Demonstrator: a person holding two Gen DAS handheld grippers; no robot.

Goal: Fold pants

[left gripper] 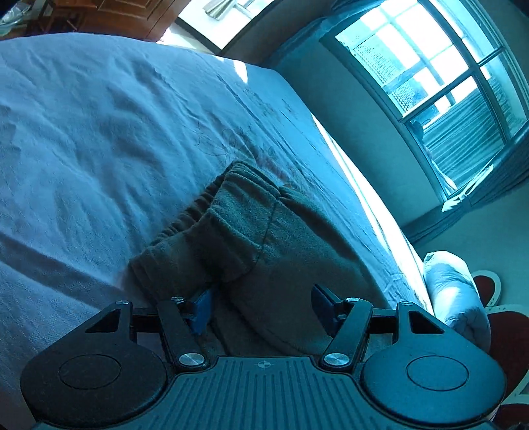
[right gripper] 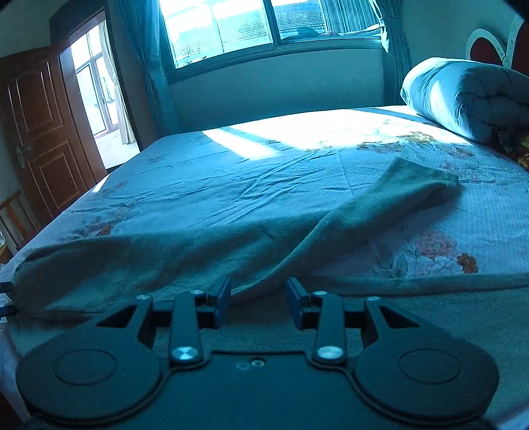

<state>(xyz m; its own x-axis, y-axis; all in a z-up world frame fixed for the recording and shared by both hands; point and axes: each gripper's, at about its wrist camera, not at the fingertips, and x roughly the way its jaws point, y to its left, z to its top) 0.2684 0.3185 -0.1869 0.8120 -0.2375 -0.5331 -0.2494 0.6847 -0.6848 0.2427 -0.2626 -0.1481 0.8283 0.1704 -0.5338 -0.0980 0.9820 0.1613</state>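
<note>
Pants (right gripper: pixel 205 244): spread across bed (right gripper: pixel 231 172), near edge
Quilt roll (right gripper: pixel 463 96): on bed, far right
Door (right gripper: pixel 36 132): left of bed
Window (right gripper: pixel 271 26): behind bed

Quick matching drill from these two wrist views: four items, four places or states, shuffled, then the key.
Items:
1. pants
2. rolled quilt
3. wooden door
4. left gripper

Places or states:
A. standing open, far left in the right wrist view
B. jaws apart, over the fabric
C. spread across the bedsheet
D. at the head of the bed, right side of the right wrist view

Pairs: 1-C, 2-D, 3-A, 4-B
</note>
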